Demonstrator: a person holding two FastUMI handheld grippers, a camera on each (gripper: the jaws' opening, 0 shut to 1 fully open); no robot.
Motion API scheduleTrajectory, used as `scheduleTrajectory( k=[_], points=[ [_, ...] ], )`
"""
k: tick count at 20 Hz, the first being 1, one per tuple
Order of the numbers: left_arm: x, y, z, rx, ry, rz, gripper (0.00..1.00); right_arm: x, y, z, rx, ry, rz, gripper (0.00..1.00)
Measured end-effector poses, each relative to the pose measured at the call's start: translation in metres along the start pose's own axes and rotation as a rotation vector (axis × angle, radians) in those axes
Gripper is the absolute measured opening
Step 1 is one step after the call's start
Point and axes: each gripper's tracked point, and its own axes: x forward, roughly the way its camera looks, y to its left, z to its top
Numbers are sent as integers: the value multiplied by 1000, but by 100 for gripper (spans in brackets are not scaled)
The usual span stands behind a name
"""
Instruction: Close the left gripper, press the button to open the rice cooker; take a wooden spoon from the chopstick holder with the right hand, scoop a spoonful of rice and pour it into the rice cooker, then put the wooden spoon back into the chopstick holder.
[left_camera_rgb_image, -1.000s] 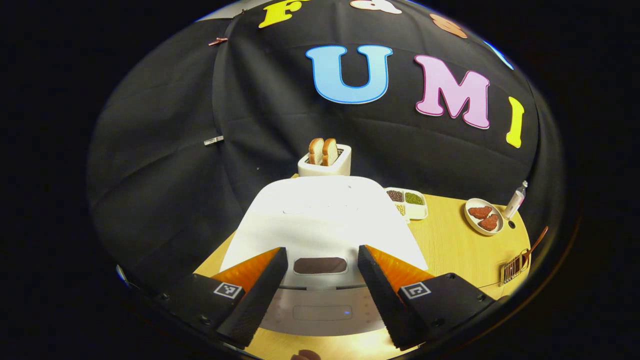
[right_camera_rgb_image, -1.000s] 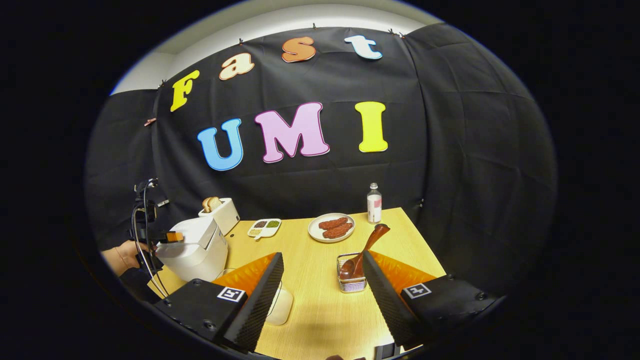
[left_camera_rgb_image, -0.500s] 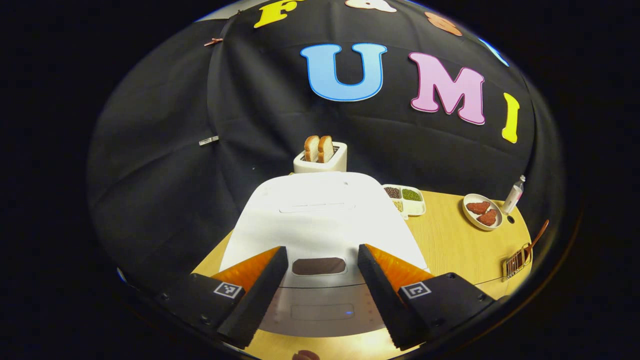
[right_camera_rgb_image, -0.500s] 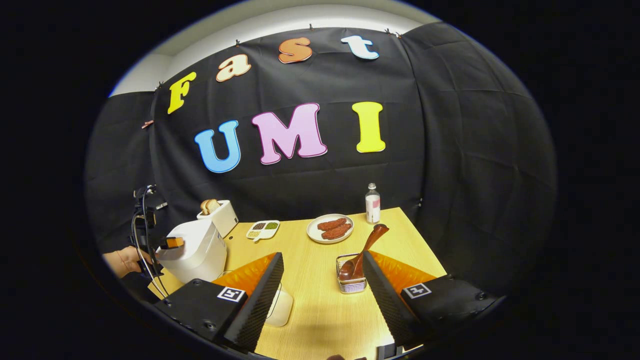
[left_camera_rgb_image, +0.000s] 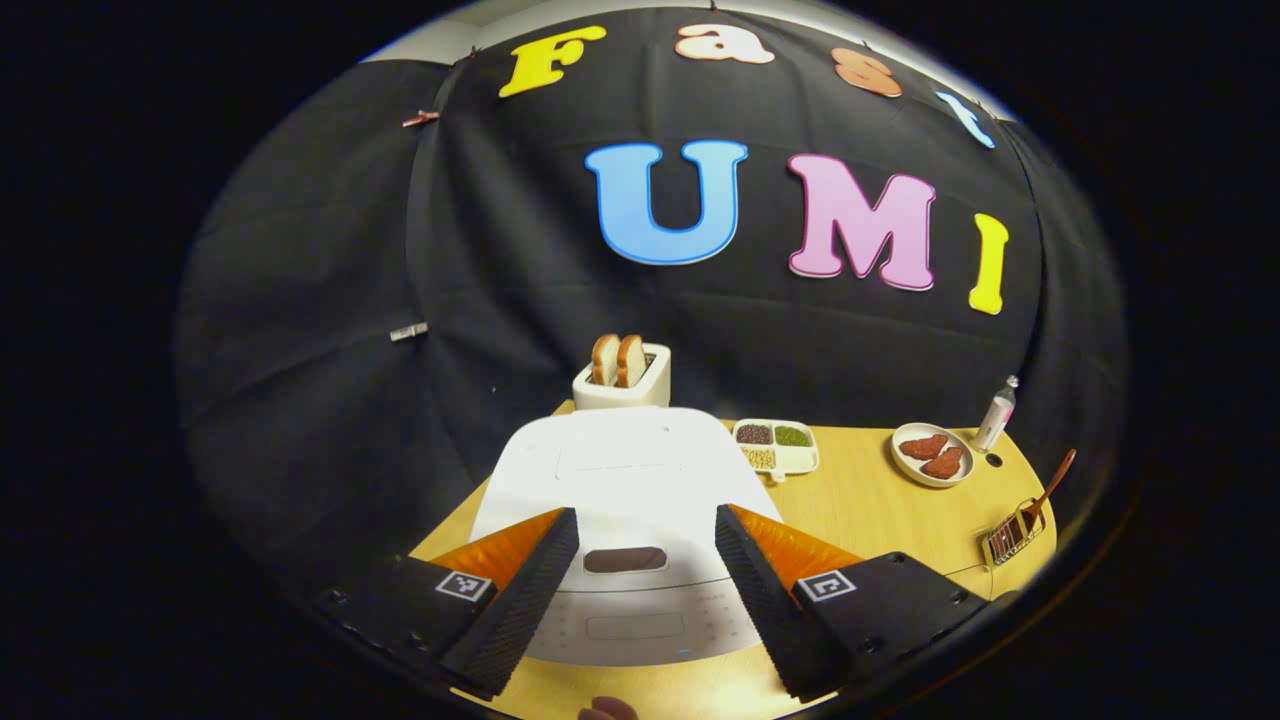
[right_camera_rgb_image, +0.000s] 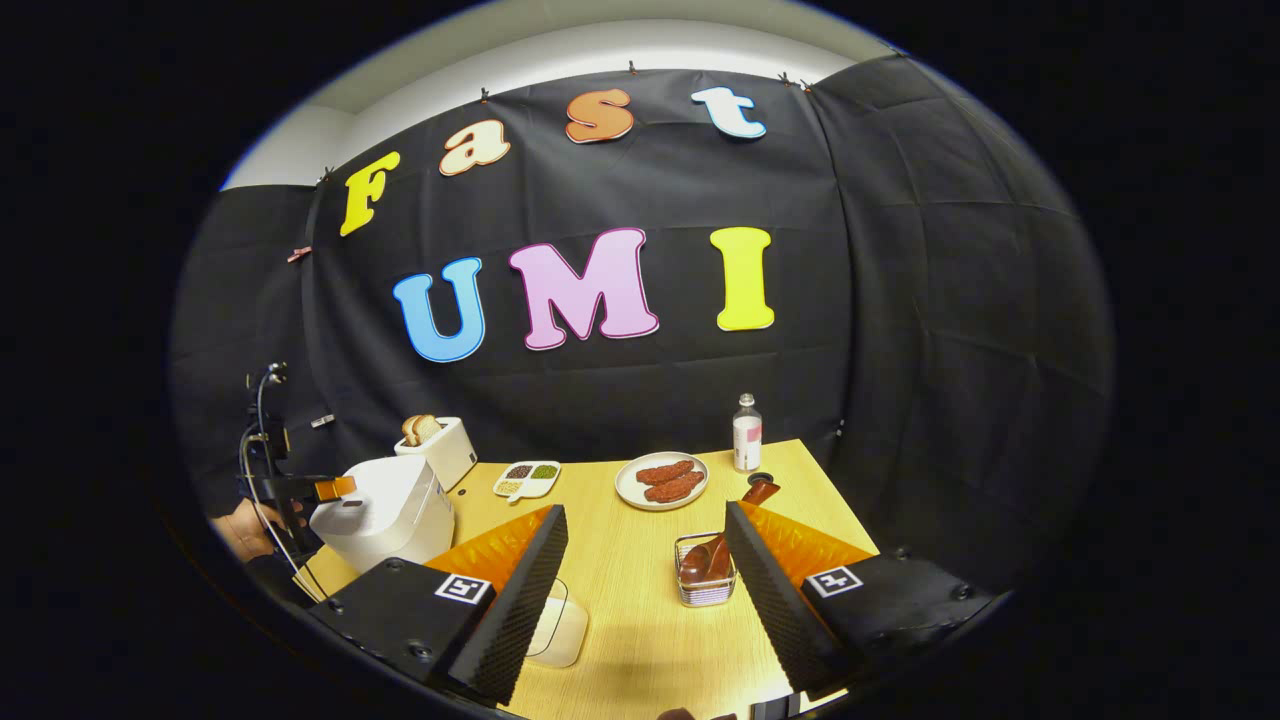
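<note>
Left gripper view: left gripper (left_camera_rgb_image: 640, 590) poised just above the front of the rice cooker (left_camera_rgb_image: 625, 480), fingers spread wide apart and empty, framing the dark oblong button (left_camera_rgb_image: 625, 559) on the closed lid. Cooker body white, smooth and glossy, boxy with rounded corners, long axis running away from the camera toward the booth wall. Behind it, a white toaster (left_camera_rgb_image: 620, 385) with two bread slices standing upright in the slots. To the right, a white divided tray (left_camera_rgb_image: 778, 447) of dark, green and pale grains; farther right, a round white plate (left_camera_rgb_image: 930, 455) with two reddish-brown pieces and a small upright bottle (left_camera_rgb_image: 995, 412). Pale wood-grain table (left_camera_rgb_image: 880, 510).

Right gripper view: right gripper (right_camera_rgb_image: 645, 590) held over the table (right_camera_rgb_image: 640, 600), fingers likewise wide apart with nothing between them. Chopstick holder (right_camera_rgb_image: 705, 578), a small wire-mesh basket, standing just left of the right finger. Wooden spoon (right_camera_rgb_image: 722, 535) resting in it bowl-down, dark brown and polished, long axis tilted, handle pointing up, away and to the right, partly hidden behind the finger. Translucent lidded container (right_camera_rgb_image: 555, 625) beside the left finger, contents not discernible. Rice cooker (right_camera_rgb_image: 385, 510) at far left, lid shut, the other gripper (right_camera_rgb_image: 325, 488) and a hand (right_camera_rgb_image: 240, 525) close by its front.
</note>
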Motion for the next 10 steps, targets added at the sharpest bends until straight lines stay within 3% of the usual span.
scheduleTrajectory(
  k=[10],
  points=[
    [-90,-54,67,19,-197,-155,95,-8,21,53,-12,-112,23,98]
  ],
)
